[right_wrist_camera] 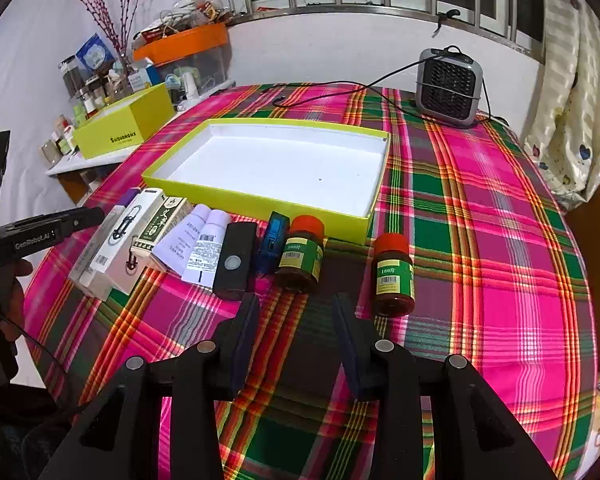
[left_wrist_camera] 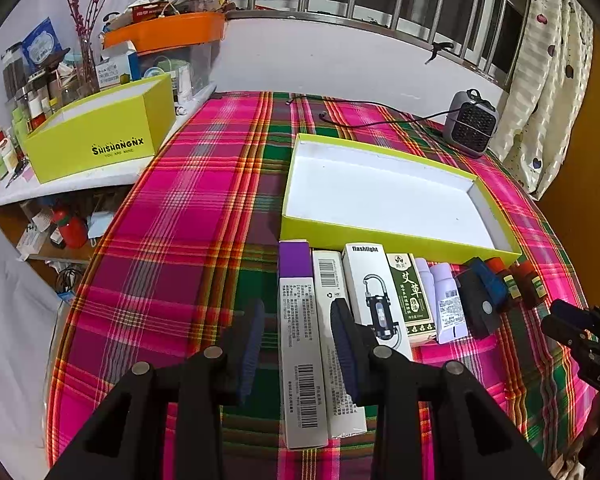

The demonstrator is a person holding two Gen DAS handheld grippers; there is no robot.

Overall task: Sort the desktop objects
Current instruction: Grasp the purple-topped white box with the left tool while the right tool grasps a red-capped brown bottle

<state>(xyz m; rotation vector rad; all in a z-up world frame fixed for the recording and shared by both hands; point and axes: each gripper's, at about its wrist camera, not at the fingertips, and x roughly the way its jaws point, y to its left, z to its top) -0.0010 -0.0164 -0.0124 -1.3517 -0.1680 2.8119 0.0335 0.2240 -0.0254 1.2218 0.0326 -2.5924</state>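
Left gripper [left_wrist_camera: 298, 336], jaws apart and empty over the purple-topped carton [left_wrist_camera: 300, 344], should straddle its narrow sides squarely before clamping, then carry it to the tray [left_wrist_camera: 396, 240].

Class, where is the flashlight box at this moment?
In the left wrist view, the flashlight box lies on the plaid tablecloth before the shallow yellow-green tray, between a white barcode box and a green-labelled box.

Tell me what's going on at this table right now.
A person holds a hand-held gripper in each hand over a plaid-covered table. The left hand-held gripper hangs open above the long white boxes; the right hand-held gripper is open near two brown bottles. The shallow yellow-green tray is empty; nothing is sorted yet.
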